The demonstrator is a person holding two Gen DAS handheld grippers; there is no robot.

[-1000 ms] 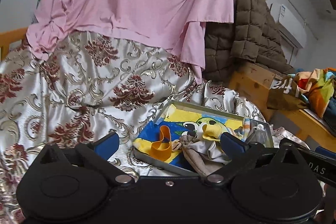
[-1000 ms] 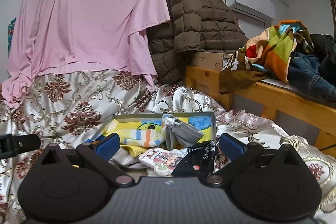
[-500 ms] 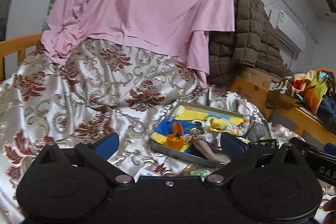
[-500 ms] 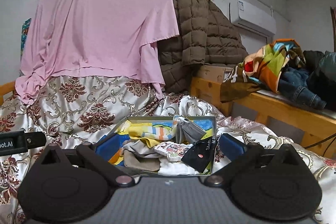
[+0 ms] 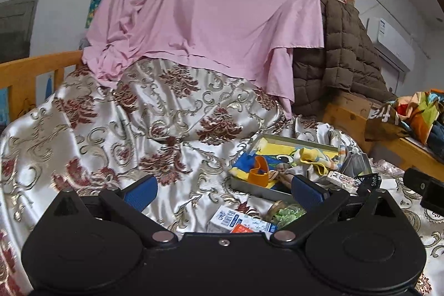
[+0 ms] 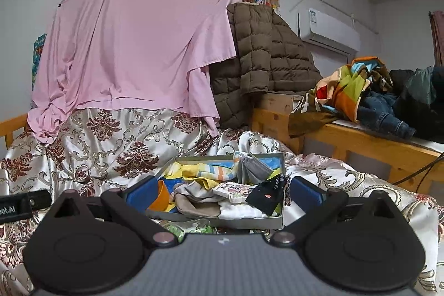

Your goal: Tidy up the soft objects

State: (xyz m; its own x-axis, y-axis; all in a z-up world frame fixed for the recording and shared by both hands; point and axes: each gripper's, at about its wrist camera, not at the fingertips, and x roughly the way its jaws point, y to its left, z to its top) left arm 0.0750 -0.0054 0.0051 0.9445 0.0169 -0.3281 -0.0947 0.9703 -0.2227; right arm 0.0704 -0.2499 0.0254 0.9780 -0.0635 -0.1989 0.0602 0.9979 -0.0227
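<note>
Socks (image 6: 211, 174) and cloths heaped in tin tray (image 6: 249, 221) on bedspread (image 5: 166, 129); my left gripper (image 5: 223, 189) and right gripper (image 6: 222, 189) both spread wide, empty.

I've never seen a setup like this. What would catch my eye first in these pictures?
Probably the big pink sheet hanging from a line across the back wall, draped onto the shiny floral bedspread. Next, the shallow tray on the bed, heaped with socks and small cloths. Both black grippers, left gripper and right gripper, stand open and empty in the foreground.

Each hand-held gripper (image 5: 224, 192) (image 6: 222, 190) is black, with blue finger pads (image 5: 141, 192), round discs and silver screws.
</note>
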